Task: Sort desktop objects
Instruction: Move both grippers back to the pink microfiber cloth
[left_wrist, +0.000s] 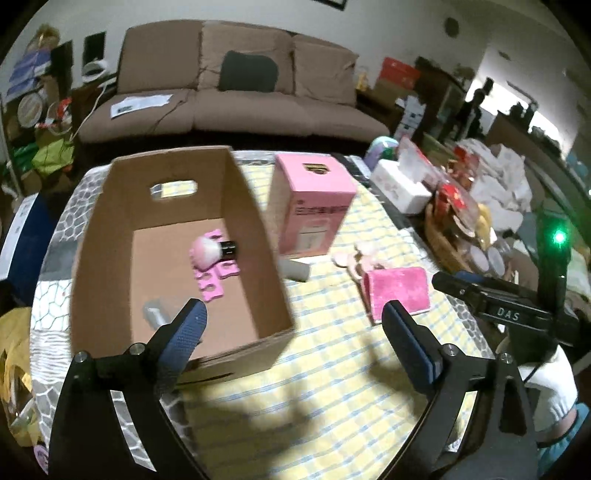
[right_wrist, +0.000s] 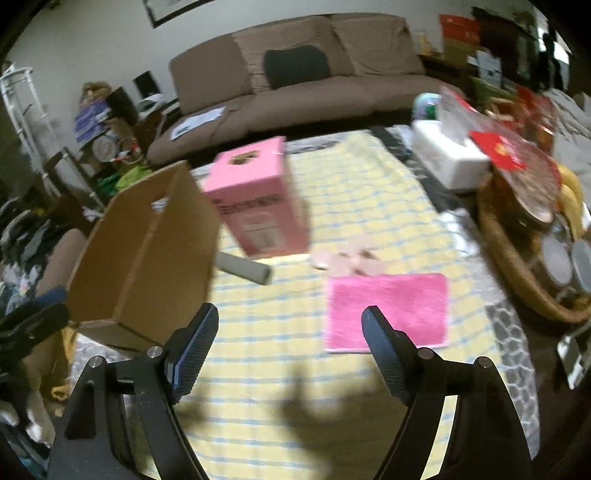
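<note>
An open cardboard box (left_wrist: 258, 236) (right_wrist: 147, 254) stands on the yellow checked tablecloth (left_wrist: 332, 369). Inside it lie a pink brush with a black handle (left_wrist: 214, 249), pink toe separators (left_wrist: 214, 280) and a grey tube (left_wrist: 155, 314). On the cloth lie a grey tube (left_wrist: 293, 269) (right_wrist: 245, 271), a pink cloth (left_wrist: 399, 291) (right_wrist: 388, 310) and pale pink puffs (left_wrist: 349, 258) (right_wrist: 351, 262). My left gripper (left_wrist: 295, 325) is open and empty, above the box's near right corner. My right gripper (right_wrist: 290, 328) is open and empty, in front of the pink cloth; it also shows in the left wrist view (left_wrist: 480, 295).
A pink carton (left_wrist: 314, 199) (right_wrist: 258, 199) stands behind the tube. A white tissue box (left_wrist: 399, 184) (right_wrist: 450, 158) and a basket with snacks and bananas (right_wrist: 535, 221) crowd the right side. A brown sofa (left_wrist: 236, 88) lies beyond the table.
</note>
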